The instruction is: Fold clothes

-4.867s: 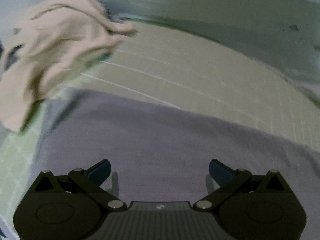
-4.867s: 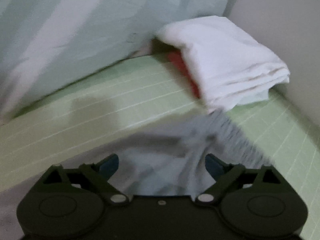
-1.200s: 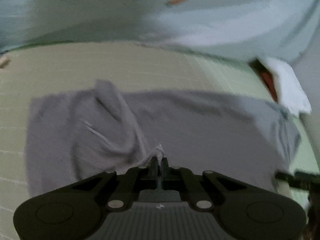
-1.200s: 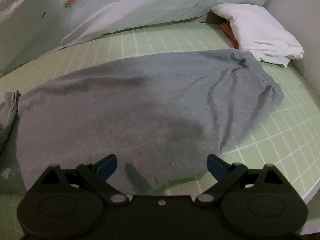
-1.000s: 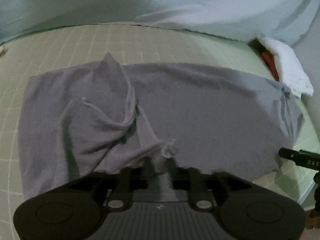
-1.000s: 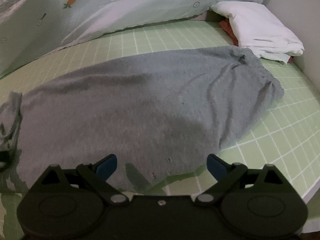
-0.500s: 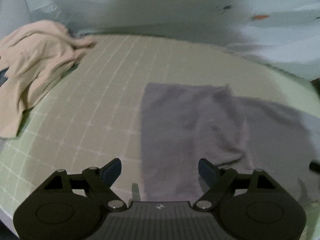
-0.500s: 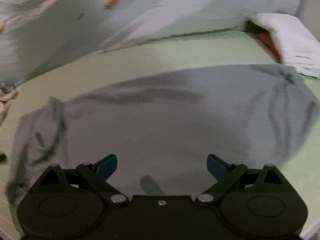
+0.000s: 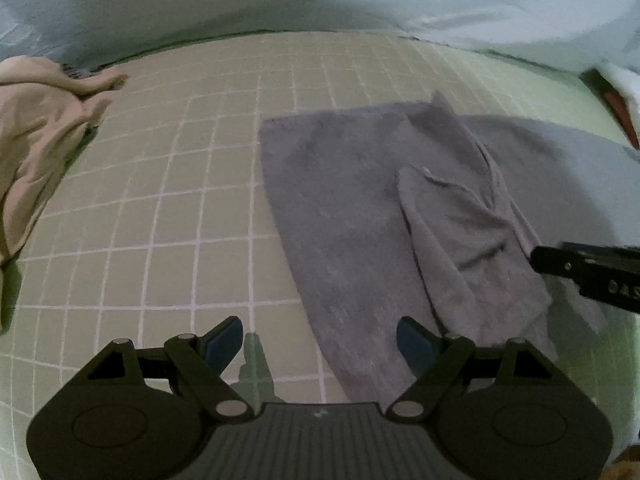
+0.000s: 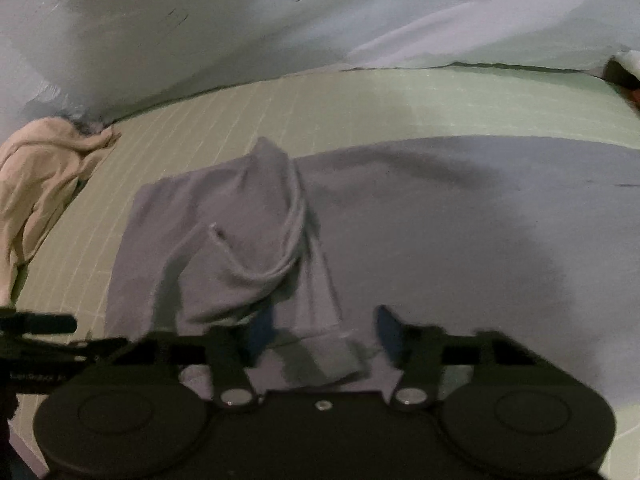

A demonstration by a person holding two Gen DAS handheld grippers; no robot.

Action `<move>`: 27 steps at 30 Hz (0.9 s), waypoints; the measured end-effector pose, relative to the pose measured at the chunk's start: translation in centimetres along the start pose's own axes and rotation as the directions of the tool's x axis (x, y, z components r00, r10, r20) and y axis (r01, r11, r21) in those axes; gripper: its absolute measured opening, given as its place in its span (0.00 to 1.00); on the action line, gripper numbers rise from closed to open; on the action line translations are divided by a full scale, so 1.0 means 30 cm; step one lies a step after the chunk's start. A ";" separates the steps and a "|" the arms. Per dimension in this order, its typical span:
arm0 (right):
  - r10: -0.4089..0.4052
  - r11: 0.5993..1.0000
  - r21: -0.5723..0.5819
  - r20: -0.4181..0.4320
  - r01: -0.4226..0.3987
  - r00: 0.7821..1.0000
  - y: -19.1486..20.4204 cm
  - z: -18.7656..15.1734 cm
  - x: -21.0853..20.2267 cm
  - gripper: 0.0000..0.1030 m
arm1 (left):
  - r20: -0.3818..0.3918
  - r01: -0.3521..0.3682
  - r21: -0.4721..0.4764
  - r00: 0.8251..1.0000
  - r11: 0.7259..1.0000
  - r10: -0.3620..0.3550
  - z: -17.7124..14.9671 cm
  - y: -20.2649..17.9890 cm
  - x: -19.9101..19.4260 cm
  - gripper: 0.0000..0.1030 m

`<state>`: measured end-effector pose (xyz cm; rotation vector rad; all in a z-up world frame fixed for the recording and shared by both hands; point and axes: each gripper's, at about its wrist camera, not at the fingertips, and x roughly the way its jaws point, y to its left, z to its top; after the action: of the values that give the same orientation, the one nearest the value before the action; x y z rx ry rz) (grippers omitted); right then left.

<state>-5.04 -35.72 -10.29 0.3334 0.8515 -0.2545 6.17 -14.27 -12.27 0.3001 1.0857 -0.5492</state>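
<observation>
A grey garment [image 9: 360, 208] lies spread on the green gridded mat [image 9: 168, 208], with a rumpled flap [image 9: 472, 240] folded onto it. My left gripper [image 9: 320, 346] is open and empty, low over the garment's near left edge. The right gripper's body [image 9: 592, 272] enters that view at the right, over the flap. In the right wrist view the garment [image 10: 440, 216] fills the middle and the flap [image 10: 248, 240] lies crumpled ahead. My right gripper [image 10: 324, 334] is open, blurred, with the flap's hem corner between its fingers.
A beige garment [image 9: 36, 136] is heaped at the mat's far left, also in the right wrist view [image 10: 40, 176]. A pale patterned quilt [image 10: 320, 12] runs along the back. A white folded cloth [image 9: 624, 84] lies at the far right.
My left gripper let go of the flap, opened and swung left over the garment's left edge. My right gripper moved left and down to the flap's hem corner.
</observation>
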 end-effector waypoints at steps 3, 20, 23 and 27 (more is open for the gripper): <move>0.008 1.000 -0.012 0.001 -0.008 1.000 0.037 -0.012 -0.008 0.02 | -0.019 0.012 0.007 1.000 1.000 -0.012 -0.013 0.005 0.006 0.82; -0.155 0.986 -0.055 0.016 0.155 0.988 0.166 0.011 0.048 0.70 | -0.004 -0.014 -0.030 1.000 0.999 0.014 0.021 0.109 0.031 0.86; -0.109 0.990 -0.091 0.026 0.111 0.994 0.217 0.030 0.087 0.69 | -0.003 -0.021 -0.026 1.000 0.999 0.021 0.036 0.120 0.040 0.86; -0.049 0.986 -0.156 0.018 0.051 0.999 0.289 0.041 0.150 0.55 | 0.001 -0.025 -0.002 1.000 1.000 0.025 0.046 0.122 0.049 0.87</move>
<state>1.70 -28.63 -11.39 0.1637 0.8610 -0.2346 9.77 -12.31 -13.09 0.3110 1.0805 -0.5255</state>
